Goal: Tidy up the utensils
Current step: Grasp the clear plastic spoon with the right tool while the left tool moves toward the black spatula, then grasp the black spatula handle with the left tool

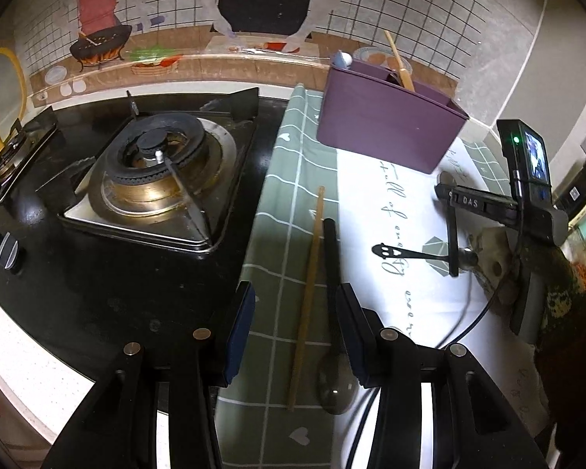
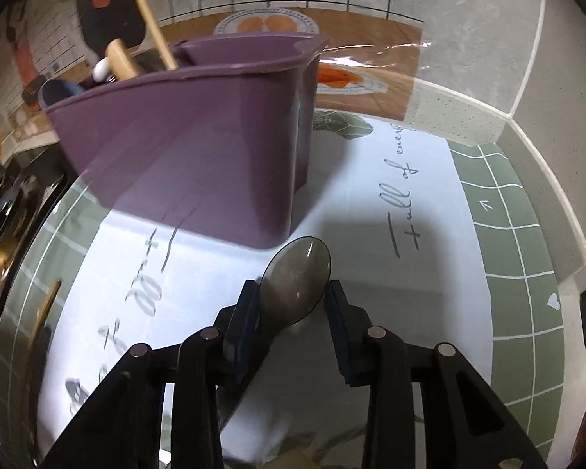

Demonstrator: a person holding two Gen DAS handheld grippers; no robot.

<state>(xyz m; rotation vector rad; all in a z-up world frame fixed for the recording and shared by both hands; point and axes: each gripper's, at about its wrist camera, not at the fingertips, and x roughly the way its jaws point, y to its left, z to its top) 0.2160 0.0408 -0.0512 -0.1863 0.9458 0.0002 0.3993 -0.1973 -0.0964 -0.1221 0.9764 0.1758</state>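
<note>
Right gripper [image 2: 291,314] half-open around glossy spoon [image 2: 297,283] (oval bowl); left gripper [image 1: 295,336] wide, empty.

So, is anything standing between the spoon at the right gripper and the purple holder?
Nothing visible does. The spoon lies between the right gripper's open fingers, its bowl pointing at the purple utensil holder, and only bare white mat shows in the short gap. The holder's near wall faces it, so it must go over the rim.
</note>
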